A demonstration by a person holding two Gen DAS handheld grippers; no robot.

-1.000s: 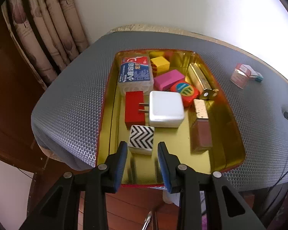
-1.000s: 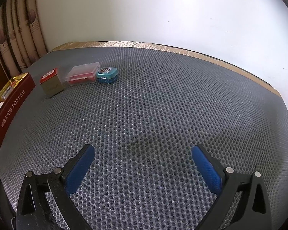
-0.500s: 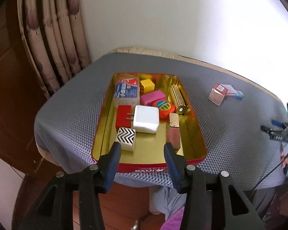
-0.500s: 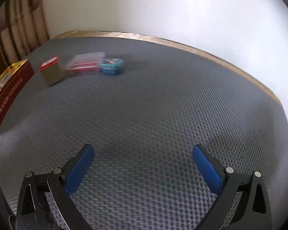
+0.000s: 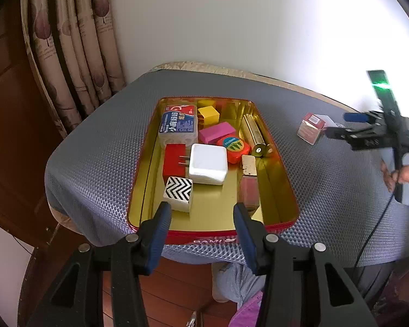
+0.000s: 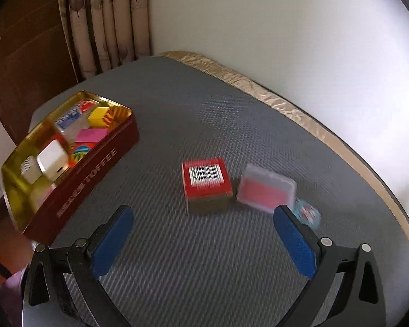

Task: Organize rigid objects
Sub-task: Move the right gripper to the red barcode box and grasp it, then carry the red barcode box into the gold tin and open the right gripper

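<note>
The red toffee tin (image 5: 283, 190) with a gold inside holds a zigzag block (image 5: 178, 193), a white charger (image 5: 208, 167), a red block (image 5: 173, 160), a pink block (image 5: 216, 132) and several other small items. My left gripper (image 5: 201, 208) hangs open over the tin's near end with nothing between its fingers. In the right wrist view a red barcode box (image 6: 205, 179), a clear case (image 6: 264, 190) and a teal tin (image 6: 308, 215) lie on the mat. My right gripper (image 6: 204, 215) stands wide open just short of the barcode box, which it does not touch.
The grey mesh mat (image 6: 204, 272) covers a table with a gold edge at the back. The toffee tin (image 6: 95, 174) lies left of the right gripper. Curtains (image 5: 76, 54) and a dark wooden wall stand at the left. A hand (image 5: 406, 174) holds the right gripper's handle.
My left gripper has widened and drawn back and up from the tin, with the zigzag block left inside. My right gripper has swung left and rolled, so the three small items are now close in front.
</note>
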